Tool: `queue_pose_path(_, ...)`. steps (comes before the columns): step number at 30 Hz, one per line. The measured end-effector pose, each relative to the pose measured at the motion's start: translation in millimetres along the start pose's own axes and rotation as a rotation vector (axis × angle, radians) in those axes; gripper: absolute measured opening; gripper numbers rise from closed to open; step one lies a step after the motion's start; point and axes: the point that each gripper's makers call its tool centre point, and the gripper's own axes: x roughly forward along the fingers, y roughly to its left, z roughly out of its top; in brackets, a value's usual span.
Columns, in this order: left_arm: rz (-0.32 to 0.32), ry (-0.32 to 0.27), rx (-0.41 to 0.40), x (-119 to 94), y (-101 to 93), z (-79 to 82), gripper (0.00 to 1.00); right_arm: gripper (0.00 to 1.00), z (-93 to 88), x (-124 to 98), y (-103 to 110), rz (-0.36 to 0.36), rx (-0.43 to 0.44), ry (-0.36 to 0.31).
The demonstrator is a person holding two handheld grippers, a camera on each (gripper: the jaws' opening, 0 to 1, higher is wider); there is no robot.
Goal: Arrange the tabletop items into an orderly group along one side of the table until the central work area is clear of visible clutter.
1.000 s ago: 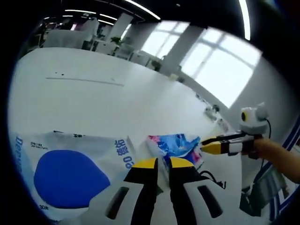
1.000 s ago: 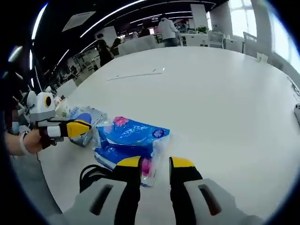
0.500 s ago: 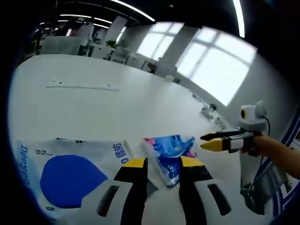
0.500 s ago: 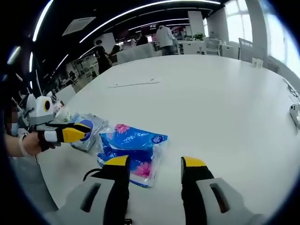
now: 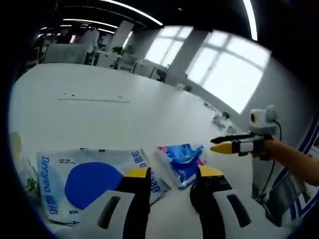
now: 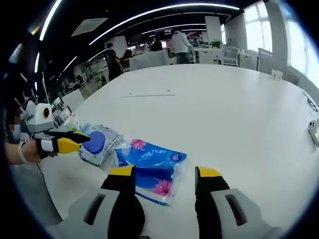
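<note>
A blue tissue pack (image 5: pixel 182 160) (image 6: pixel 152 167) with pink flowers lies flat on the white table (image 5: pixel 109 117) (image 6: pixel 224 109). Beside it lies a white wipes pack (image 5: pixel 92 181) (image 6: pixel 97 144) with a big blue oval. My left gripper (image 5: pixel 172 173) hangs open just above the gap between the two packs, holding nothing; it also shows in the right gripper view (image 6: pixel 67 142), over the wipes pack. My right gripper (image 6: pixel 166 173) is open and empty, its jaws apart over the tissue pack's near end. In the left gripper view it (image 5: pixel 222 145) floats to the right of the tissue pack.
A thin pale strip (image 5: pixel 93 99) (image 6: pixel 149 94) lies far out on the table. A small packet with green print (image 5: pixel 22 167) sits left of the wipes pack. A white object (image 6: pixel 314 130) rests near the right table edge. Desks and people (image 6: pixel 180 42) stand beyond the table.
Both grippers' jaws have spread wider. Both have drawn back from the packs, the left one letting go of the wipes pack's edge and the right one of the tissue pack.
</note>
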Motion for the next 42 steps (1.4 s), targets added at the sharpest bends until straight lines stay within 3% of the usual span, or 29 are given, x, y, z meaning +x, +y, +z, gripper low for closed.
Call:
queue_pose_path(9, 0.082, -0.001, 0.012, -49.3, 31.7, -1.8, 0.34, 0.50, 23.9, 14.5, 31.9, 0.081, -0.033, -0.011)
queue_pose_path(14, 0.104, -0.009, -0.001, -59.0, 46.8, -1.2, 0.34, 0.50, 29.8, 18.0, 39.0, 0.100, -0.049, -0.015)
queue_pose_path(18, 0.110, -0.001, -0.010, -65.0, 48.4, -6.9, 0.38, 0.53, 30.7, 21.9, 44.5, 0.119, -0.055, -0.002)
queue_pose_path(27, 0.157, -0.013, -0.046, -94.5, 69.3, -15.2, 0.41, 0.57, 35.5, 33.2, 72.0, 0.168, -0.109, 0.027)
queue_pose_path(29, 0.182, -0.029, -0.045, -103.9, 77.2, -15.5, 0.41, 0.63, 36.5, 36.7, 81.3, 0.192, -0.101, 0.033)
queue_pose_path(30, 0.200, -0.022, -0.046, -108.6, 82.8, -18.3, 0.41, 0.63, 32.2, 37.6, 82.4, 0.190, -0.106, 0.063)
queue_pose_path(35, 0.251, -0.047, -0.099, -124.8, 106.7, -22.7, 0.41, 0.61, 31.0, 48.2, 89.6, 0.216, -0.110, 0.076)
queue_pose_path(42, 0.285, -0.042, -0.123, -127.4, 120.6, -31.9, 0.38, 0.59, 34.2, 61.5, 101.1, 0.249, -0.091, 0.088)
